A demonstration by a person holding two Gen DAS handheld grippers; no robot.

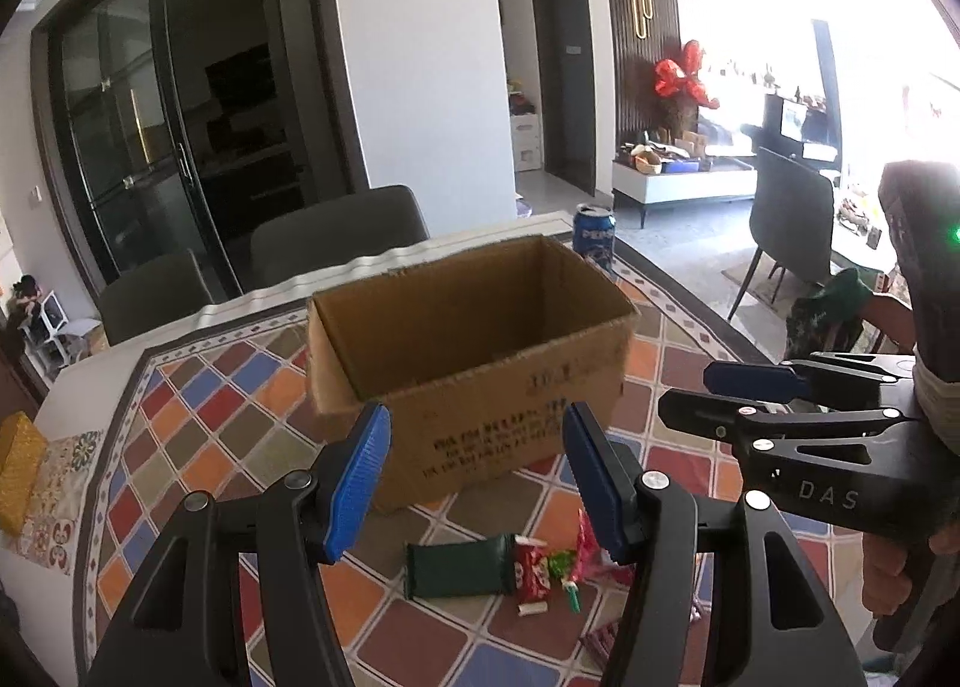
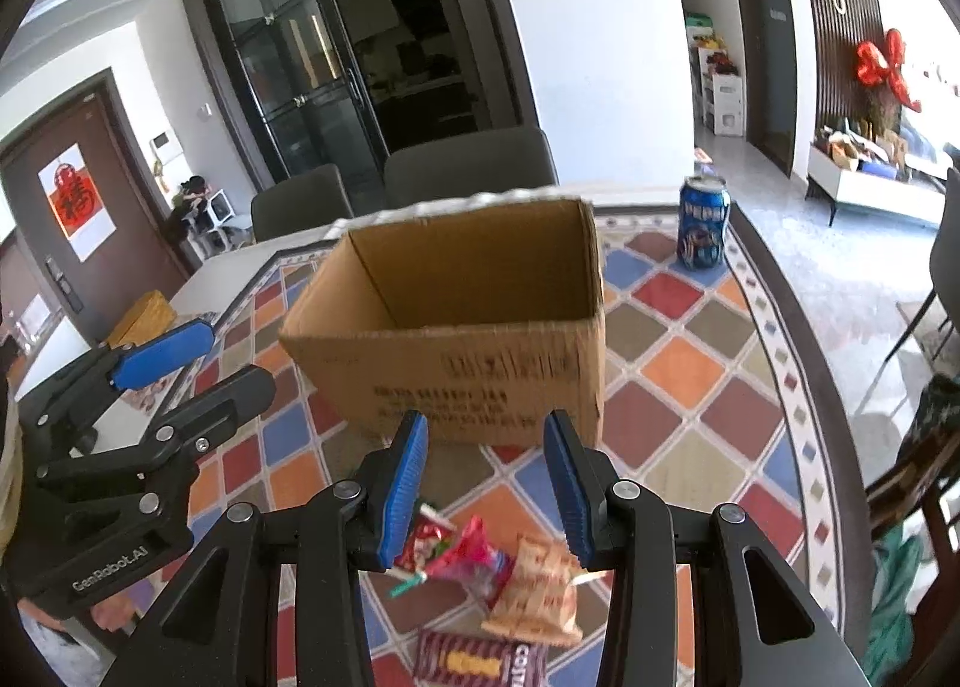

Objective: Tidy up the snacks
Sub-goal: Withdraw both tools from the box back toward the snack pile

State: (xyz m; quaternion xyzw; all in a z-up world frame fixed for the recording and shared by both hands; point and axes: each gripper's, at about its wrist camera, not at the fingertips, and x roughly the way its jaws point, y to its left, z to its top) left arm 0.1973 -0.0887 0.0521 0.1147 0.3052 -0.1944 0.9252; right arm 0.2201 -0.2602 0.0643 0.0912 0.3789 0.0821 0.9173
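An open, empty cardboard box (image 1: 468,339) (image 2: 462,321) stands on the patterned tablecloth. Loose snacks lie in front of it. In the left wrist view these are a dark green packet (image 1: 459,570), a red wrapper (image 1: 531,573) and a pink packet (image 1: 585,543). In the right wrist view they are a pink packet (image 2: 474,561), a beige cracker packet (image 2: 540,585) and a dark red packet (image 2: 480,657). My left gripper (image 1: 474,483) (image 2: 240,357) hangs open above the snacks, holding nothing. My right gripper (image 2: 486,495) (image 1: 690,393) is beside it, open with a narrower gap, nothing between its pads.
A blue Pepsi can (image 1: 594,237) (image 2: 703,228) stands behind the box to its right. A yellow box (image 1: 18,471) (image 2: 144,315) lies at the table's left edge. Grey chairs (image 2: 468,165) stand behind the table. The tablecloth (image 2: 690,387) right of the box is bare.
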